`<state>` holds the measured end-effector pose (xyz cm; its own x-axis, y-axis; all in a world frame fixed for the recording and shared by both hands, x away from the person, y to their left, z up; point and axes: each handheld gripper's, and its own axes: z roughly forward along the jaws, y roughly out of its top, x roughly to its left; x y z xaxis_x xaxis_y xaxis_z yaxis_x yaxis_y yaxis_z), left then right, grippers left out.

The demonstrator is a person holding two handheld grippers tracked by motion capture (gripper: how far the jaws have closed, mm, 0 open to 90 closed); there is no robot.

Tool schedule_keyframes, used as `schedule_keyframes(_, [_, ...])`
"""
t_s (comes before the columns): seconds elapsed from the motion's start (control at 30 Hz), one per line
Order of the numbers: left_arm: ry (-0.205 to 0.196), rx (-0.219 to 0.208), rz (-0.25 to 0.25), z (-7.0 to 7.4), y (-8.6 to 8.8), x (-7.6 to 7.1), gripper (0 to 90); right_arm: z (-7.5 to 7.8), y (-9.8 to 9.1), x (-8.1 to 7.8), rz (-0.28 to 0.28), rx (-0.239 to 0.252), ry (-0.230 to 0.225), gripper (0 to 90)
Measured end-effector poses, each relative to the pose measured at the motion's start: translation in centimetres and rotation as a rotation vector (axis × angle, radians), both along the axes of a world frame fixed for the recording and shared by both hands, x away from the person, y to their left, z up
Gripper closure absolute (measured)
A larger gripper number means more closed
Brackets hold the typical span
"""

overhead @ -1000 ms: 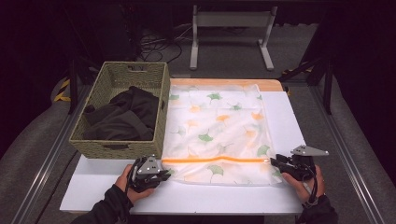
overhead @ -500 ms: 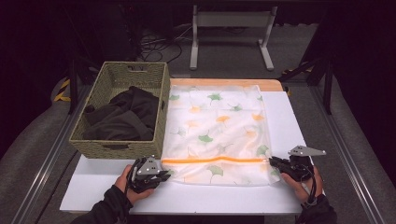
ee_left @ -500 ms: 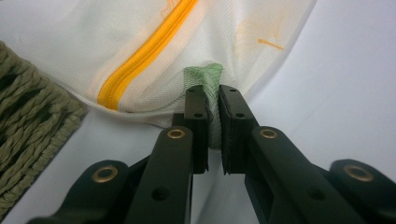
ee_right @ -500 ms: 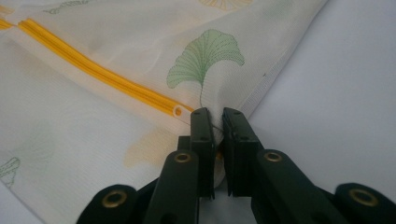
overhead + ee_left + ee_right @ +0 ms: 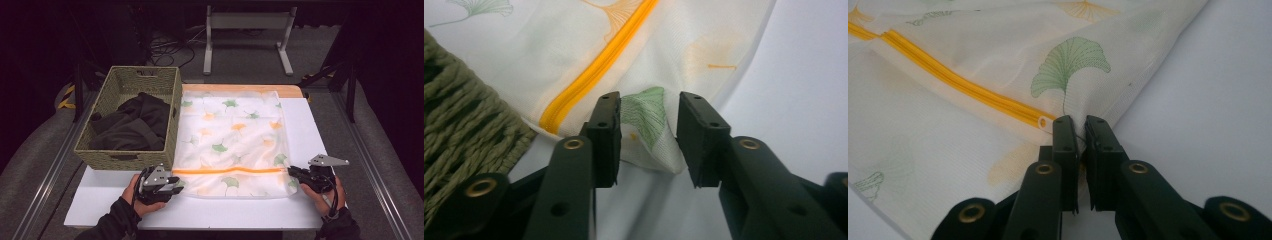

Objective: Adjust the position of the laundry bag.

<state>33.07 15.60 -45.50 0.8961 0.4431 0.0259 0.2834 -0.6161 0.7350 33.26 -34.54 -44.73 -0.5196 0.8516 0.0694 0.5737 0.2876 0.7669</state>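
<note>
The room beyond is dark, a grey floor with cables and a pale metal stand (image 5: 248, 31) behind the white tabletop (image 5: 310, 125); on it lies a sheer white mesh laundry bag printed with green and orange ginkgo leaves (image 5: 232, 135), its orange zipper (image 5: 227, 171) running between the two grippers. The left gripper (image 5: 172, 186) has its jaws parted around a puckered corner of the bag (image 5: 646, 127), cloth between them but not squeezed; just to its left stands a woven olive-green basket (image 5: 122, 159) holding dark clothing (image 5: 132, 125), whose shape is hard to make out. The right gripper (image 5: 294, 172) has its jaws nearly together, pinching the bag's edge (image 5: 1075, 131) just beside the zipper's end (image 5: 1044, 122); whether the pads meet fully is hidden by the cloth. Bare tabletop lies open beyond the right gripper and along the near edge; the person's forearms are cut off at the bottom.
</note>
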Motion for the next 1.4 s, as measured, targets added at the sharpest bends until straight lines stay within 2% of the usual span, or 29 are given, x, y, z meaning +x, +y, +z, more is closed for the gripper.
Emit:
schedule_keyframes(0.1, [0.005,-0.016,0.003,0.0,0.0,0.0,56.3,0.1,0.1,0.0,-0.004,-0.001,0.001,84.6])
schedule_keyframes(0.23, [0.004,-0.011,-0.007,0.1,-0.2,-0.1,47.7,0.0,0.2,0.2,-0.006,-0.003,-0.004,84.6])
schedule_keyframes(0.3, [0.006,0.014,0.010,-0.1,-0.3,-0.1,43.1,0.0,0.2,0.3,-0.010,-0.005,-0.004,84.5])
schedule_keyframes(0.37, [0.030,0.014,-0.004,-0.4,-0.3,0.1,41.3,0.0,0.2,0.4,-0.011,-0.006,-0.006,84.5])
schedule_keyframes(0.47, [0.036,0.039,-0.004,-0.8,-0.4,0.2,41.4,0.0,0.2,0.5,-0.013,-0.006,-0.005,84.5])
schedule_keyframes(0.53, [0.033,0.044,-0.003,-0.8,-0.5,0.2,44.8,0.0,0.3,0.6,-0.016,-0.008,-0.004,84.5])
schedule_keyframes(0.6, [0.024,0.052,-0.009,-0.7,-0.4,0.4,52.0,0.0,0.3,0.6,-0.017,-0.007,-0.006,84.5])
schedule_keyframes(0.63, [0.039,0.040,-0.006,-0.8,-0.3,0.4,55.8,0.0,0.3,0.6,-0.017,-0.007,-0.007,84.5])
schedule_keyframes(0.67, [0.035,0.043,-0.005,-0.8,-0.3,0.5,59.0,0.0,0.3,0.6,-0.016,-0.006,-0.009,84.5])
schedule_keyframes(0.7, [0.035,0.045,-0.002,-0.7,-0.3,0.5,64.1,0.0,0.4,0.7,-0.016,-0.005,-0.010,84.5])
schedule_keyframes(0.73, [0.031,0.048,-0.005,-0.7,-0.3,0.6,73.4,0.1,0.4,0.7,-0.015,-0.005,-0.011,84.5])
schedule_keyframes(0.77, [0.030,0.046,-0.003,-0.7,-0.3,0.7,76.3,0.1,0.5,0.7,-0.012,-0.004,-0.008,84.5])
schedule_keyframes(0.87, [0.028,0.049,0.013,-0.7,-0.3,1.0,81.4,0.2,0.7,0.8,-0.011,-0.009,-0.015,84.6])
schedule_keyframes(1.0, [0.014,0.057,0.020,-0.7,-0.5,1.1,81.5,0.3,0.9,1.1,-0.015,-0.013,-0.017,84.6])
schedule_keyframes(1.07, [0.011,0.041,0.006,-0.5,-0.3,1.1,77.6,0.4,0.9,1.3,-0.015,-0.012,-0.019,84.6])
schedule_keyframes(1.1, [0.013,0.019,-0.008,-0.4,-0.2,1.0,74.3,0.4,0.9,1.3,-0.017,-0.012,-0.019,84.6])
schedule_keyframes(1.17, [-0.007,-0.014,-0.028,0.1,-0.2,0.8,65.0,0.5,0.9,1.4,-0.017,-0.009,-0.022,84.6])
schedule_keyframes(1.27, [-0.010,-0.047,-0.044,0.7,-0.6,0.7,53.6,0.7,0.9,1.5,-0.016,-0.011,-0.027,84.6])
schedule_keyframes(1.37, [-0.019,-0.046,-0.063,1.0,-1.2,0.6,43.9,0.8,1.0,1.5,-0.018,-0.010,-0.029,84.6])
schedule_keyframes(1.4, [-0.022,-0.054,-0.067,1.2,-1.7,0.7,43.9,0.9,1.0,1.5,-0.017,-0.011,-0.031,84.6])
